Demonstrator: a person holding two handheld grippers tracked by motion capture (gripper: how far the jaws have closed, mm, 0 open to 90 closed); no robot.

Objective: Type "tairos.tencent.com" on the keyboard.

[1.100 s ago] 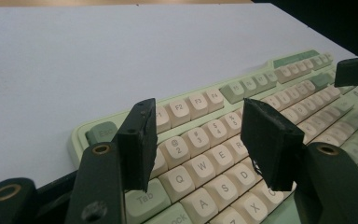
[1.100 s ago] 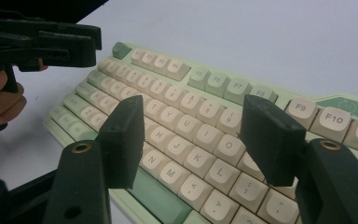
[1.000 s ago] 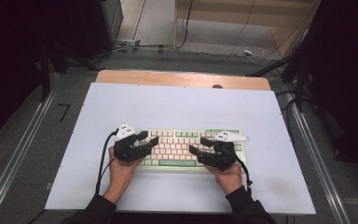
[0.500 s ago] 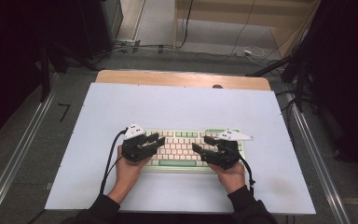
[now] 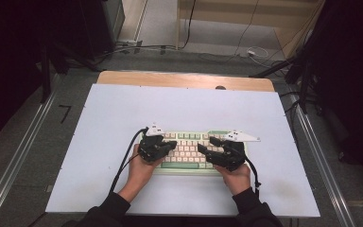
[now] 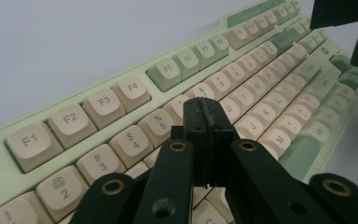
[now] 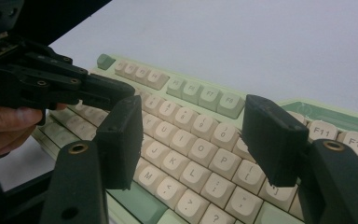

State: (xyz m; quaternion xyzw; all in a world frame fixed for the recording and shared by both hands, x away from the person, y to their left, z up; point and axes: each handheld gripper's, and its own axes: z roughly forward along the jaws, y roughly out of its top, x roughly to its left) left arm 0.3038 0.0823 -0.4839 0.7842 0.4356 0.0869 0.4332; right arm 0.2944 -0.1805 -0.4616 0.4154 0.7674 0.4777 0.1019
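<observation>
Nearest the person, two dark-sleeved forearms are reaching onto the table, each hand holding a black two-jaw gripper over the keyboard. The left gripper (image 5: 157,147) is hovering above the keyboard's left half; its jaws have just been closing and are now pressed flat together with nothing between them, the ribbed pads meeting over the number row in the left gripper view (image 6: 207,122). The right gripper (image 5: 220,150) is hanging over the right half with its jaws standing well apart, empty, the smooth blocky pads framing the letter keys in the right gripper view (image 7: 196,140).

The pale green plastic keyboard with cream and green rounded keycaps (image 5: 189,152) is lying flat on the near middle of the table, its long axis running left to right, function row pointing away from the person.

Beyond it, the matte pale lilac table cover (image 5: 179,109) is stretching to a bare wooden table edge (image 5: 179,79).
</observation>
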